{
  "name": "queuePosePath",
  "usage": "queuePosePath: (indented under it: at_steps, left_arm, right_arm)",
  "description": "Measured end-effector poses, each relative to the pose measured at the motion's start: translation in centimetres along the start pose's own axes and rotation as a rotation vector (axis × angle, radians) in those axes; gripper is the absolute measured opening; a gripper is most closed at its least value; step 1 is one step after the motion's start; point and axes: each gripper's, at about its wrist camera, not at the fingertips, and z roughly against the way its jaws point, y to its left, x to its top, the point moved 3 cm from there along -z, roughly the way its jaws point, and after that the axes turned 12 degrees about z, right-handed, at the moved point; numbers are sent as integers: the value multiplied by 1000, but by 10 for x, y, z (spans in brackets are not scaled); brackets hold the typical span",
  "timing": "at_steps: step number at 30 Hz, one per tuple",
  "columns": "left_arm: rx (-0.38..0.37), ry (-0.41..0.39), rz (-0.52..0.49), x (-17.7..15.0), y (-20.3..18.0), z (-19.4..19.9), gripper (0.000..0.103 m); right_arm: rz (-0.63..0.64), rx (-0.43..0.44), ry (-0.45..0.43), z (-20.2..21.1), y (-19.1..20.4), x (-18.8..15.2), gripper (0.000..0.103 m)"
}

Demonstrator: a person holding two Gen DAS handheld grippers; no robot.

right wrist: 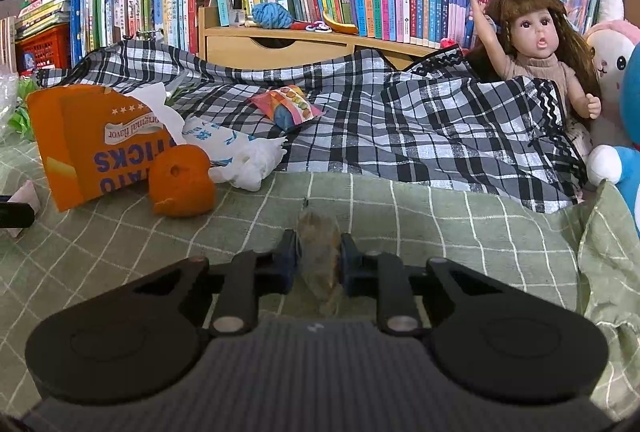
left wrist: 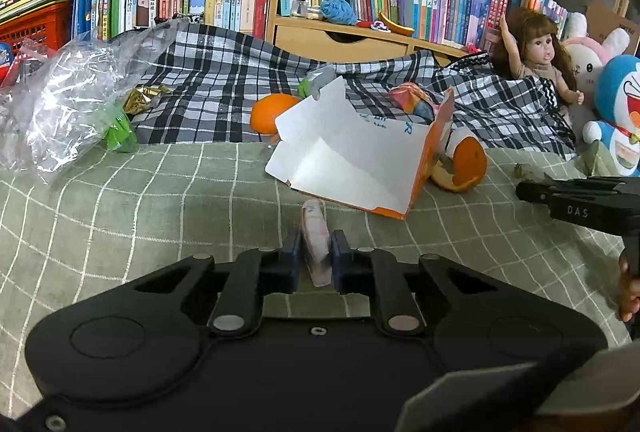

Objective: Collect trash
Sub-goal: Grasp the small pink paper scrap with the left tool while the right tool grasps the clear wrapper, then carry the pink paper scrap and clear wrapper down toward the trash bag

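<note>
l claw (left wrist: 316, 252) pinches pink wrapper (left wrist: 315, 232); r claw (right wrist: 319, 252) brown scrap (right wrist: 320, 252)

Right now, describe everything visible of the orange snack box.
The orange snack box is printed cardboard, torn open and emptied, its plain white inside showing in the left wrist view. Its lettering reads upside down. It rests tipped on the green checked cloth, against the plaid fabric, with an orange peel beside it.
</note>
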Motion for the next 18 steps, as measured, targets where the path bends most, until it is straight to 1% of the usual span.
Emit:
queuePosePath:
  at_steps: [4,10,11,13,18]
  left_arm:
    - [8,-17,-11,-1,-2,8,14]
    - [-6,-35,-17,-2,-6,25,14]
    - [-7,-38,-17,-2,-7,28,14]
    - [-8,-42,-13,-3,-7,34,15]
    - [-14,-59,-7,-2,-7,50,15]
  right_arm:
    - [8,0,-4,7,2,0,26]
    - [27,-7,-17,22,8,2,26]
    - [27,-7,-19,25,8,2,24]
    - [30,-1,-24,30,10,2,23]
    - [56,-2,-36,44,15,4,22]
